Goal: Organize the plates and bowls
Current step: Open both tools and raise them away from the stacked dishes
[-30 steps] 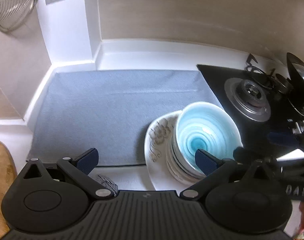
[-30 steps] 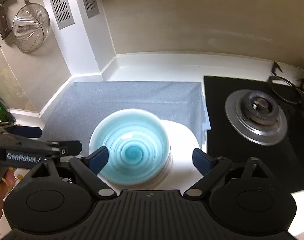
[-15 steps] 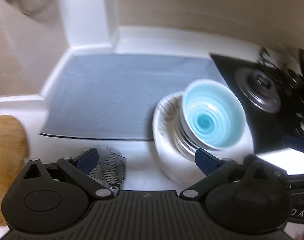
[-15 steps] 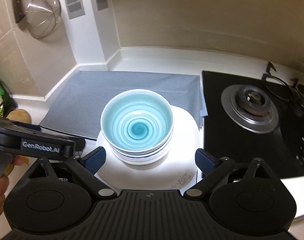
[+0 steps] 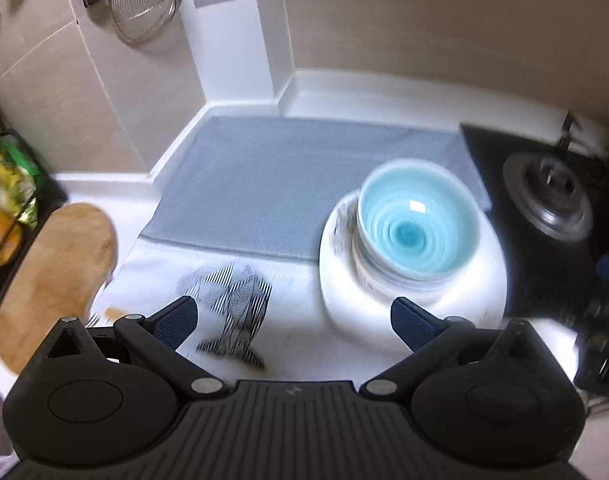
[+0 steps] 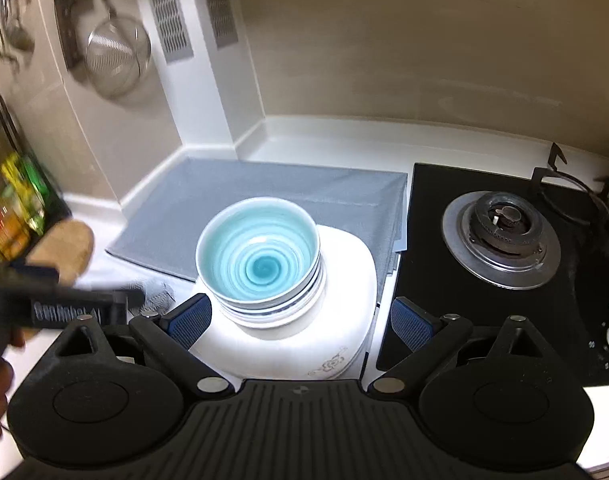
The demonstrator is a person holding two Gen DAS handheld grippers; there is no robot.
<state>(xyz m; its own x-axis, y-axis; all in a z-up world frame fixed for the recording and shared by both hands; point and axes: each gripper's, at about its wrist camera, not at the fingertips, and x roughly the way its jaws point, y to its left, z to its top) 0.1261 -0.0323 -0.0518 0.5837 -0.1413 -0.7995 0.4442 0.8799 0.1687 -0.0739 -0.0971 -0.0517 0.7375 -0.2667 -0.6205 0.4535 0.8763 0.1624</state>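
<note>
Home kitchen, gas hob [image 6: 500, 236], hanging strainer [image 6: 116, 60], tiled wall [image 5: 44, 92], white counter [image 6: 344, 140]

Turquoise-swirled bowl [image 6: 257, 254] on a white plate [image 6: 344, 280] with faint floral motif; grey mat [image 6: 264, 188]; black hob [image 6: 484, 320]; black-and-white striped cloth [image 5: 232, 300]

So there's a light blue bowl [image 6: 257, 258] with a darker swirl spiralling into its centre; it sits upright on top of a small stack of white bowls with blue rim lines [image 6: 272, 308]; the stack stands on a white squarish plate [image 6: 346, 280] with a faint floral print near one corner; from the right tool it's all just ahead, between the fingers; from the left tool it's ahead and off right, blurry.
</note>
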